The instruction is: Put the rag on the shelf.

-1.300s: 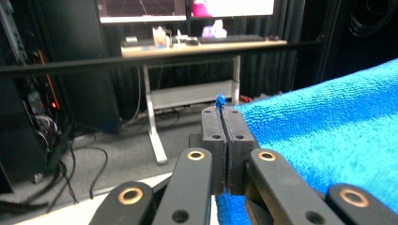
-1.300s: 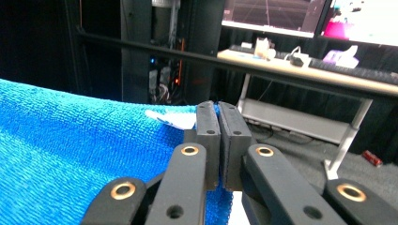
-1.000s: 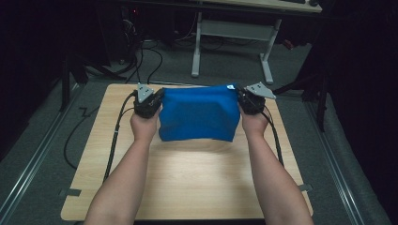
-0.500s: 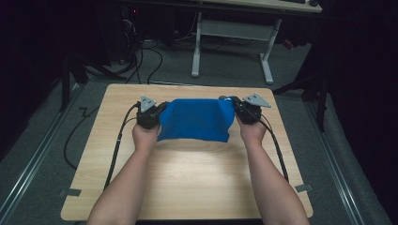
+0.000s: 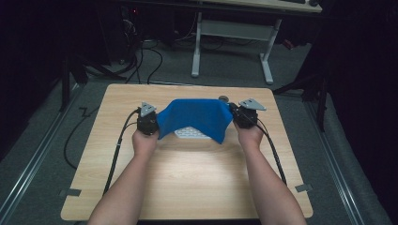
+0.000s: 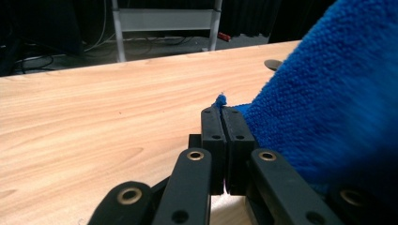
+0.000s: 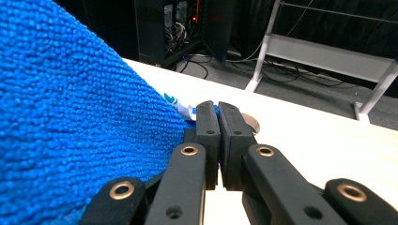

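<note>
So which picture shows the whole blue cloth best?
The high view: there the blue cloth hangs stretched between the left gripper and right gripper, all its edges visible. The left gripper view and right gripper view each show just a fuzzy close-up of one pinched corner.

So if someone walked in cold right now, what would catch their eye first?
The bright blue cloth, stretched between the left gripper and the right gripper over the far half of the wooden table, each shut on a corner. Next, a white patterned object peeking out beneath its sagging middle.
</note>
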A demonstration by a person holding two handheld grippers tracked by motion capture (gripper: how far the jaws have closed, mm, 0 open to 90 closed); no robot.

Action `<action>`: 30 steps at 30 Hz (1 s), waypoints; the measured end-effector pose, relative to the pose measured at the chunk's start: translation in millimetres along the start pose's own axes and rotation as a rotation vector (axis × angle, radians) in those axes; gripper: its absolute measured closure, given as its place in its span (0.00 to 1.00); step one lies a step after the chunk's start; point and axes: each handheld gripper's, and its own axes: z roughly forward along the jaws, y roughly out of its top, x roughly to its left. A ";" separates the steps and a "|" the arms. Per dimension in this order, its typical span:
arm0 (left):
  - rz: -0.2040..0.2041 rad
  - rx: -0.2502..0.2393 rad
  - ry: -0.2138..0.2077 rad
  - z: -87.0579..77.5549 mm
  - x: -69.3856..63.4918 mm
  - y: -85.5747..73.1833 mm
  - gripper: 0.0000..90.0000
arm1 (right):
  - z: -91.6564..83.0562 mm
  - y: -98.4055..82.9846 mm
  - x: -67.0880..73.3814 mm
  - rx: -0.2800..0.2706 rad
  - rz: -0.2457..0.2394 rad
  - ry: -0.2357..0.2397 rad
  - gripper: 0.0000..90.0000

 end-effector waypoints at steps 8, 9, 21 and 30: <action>0.018 0.014 -0.006 -2.3 -3.5 -7.4 0.99 | 8.1 -7.6 1.2 0.023 0.010 0.006 0.98; 0.020 0.016 -0.006 -2.5 -3.6 -8.1 0.99 | 9.3 -9.6 1.3 0.030 0.015 0.006 0.98; 0.030 0.050 -0.021 -3.3 -3.2 -14.2 0.99 | 15.5 -21.8 5.1 0.069 0.014 0.013 0.98; 0.020 0.070 -0.021 -2.6 -0.6 -19.9 0.99 | 17.5 -34.1 6.9 0.093 0.017 0.015 0.98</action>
